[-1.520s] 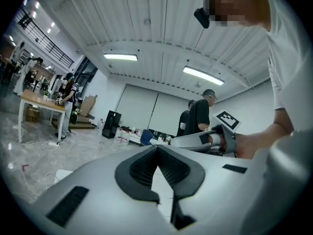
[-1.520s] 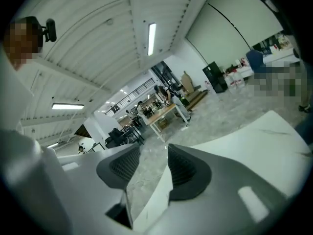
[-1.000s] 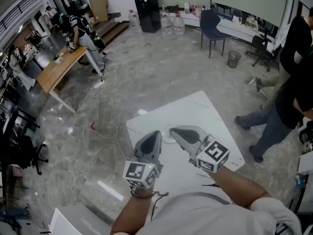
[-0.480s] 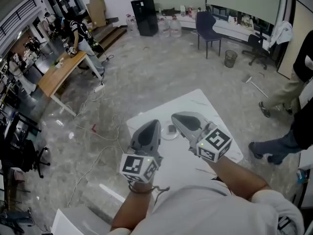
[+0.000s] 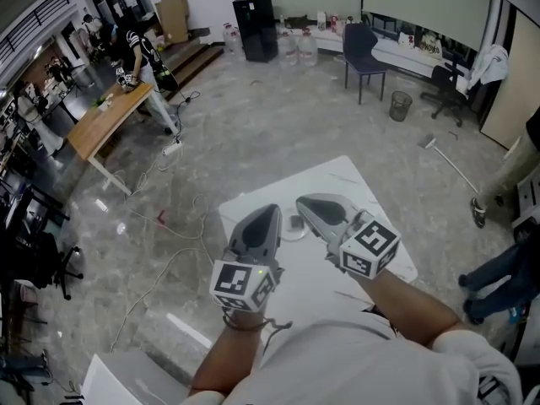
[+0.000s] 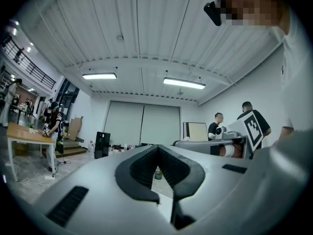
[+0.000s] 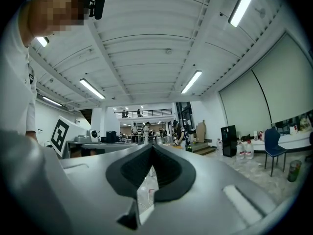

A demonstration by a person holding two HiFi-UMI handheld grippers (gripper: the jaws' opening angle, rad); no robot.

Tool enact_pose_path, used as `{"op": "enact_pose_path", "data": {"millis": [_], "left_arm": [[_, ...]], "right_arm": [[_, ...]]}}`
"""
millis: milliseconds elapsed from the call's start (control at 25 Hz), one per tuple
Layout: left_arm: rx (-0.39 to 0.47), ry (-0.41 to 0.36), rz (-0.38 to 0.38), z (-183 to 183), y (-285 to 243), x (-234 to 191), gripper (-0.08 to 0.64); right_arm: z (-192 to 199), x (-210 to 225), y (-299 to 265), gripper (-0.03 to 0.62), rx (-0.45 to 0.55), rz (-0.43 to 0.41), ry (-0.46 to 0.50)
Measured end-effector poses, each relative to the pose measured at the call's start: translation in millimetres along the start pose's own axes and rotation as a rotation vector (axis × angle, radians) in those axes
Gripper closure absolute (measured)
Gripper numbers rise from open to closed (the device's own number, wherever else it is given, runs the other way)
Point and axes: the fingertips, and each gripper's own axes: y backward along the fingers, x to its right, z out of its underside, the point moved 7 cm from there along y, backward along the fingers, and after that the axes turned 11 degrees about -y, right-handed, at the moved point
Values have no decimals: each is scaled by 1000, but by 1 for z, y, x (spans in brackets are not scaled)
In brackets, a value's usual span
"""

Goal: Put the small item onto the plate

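Now, above the white veined desk [image 5: 359,205], side by side: grey left claw [image 5: 271,211], jaws closed tip to tip with nothing clamped; grey right claw [image 5: 301,201], likewise pressed together and empty; both held clear of the surface and aimed away from the person. Between the two tips, on the desk: round white plate [image 5: 287,236], partly hidden behind the claws; on it, near the middle, small dark item [image 5: 296,222], too small to identify. From each claw's own camera, only the room beyond, glimpsed through the gap behind the closed tips.
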Motion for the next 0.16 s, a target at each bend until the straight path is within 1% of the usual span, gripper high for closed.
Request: {"op": "enact_pose_path", "data": {"millis": [160], "left_arm": [[-3, 2, -9, 0, 0, -6, 554]], "right_arm": [[-3, -1, -5, 589, 6, -12, -14]]}}
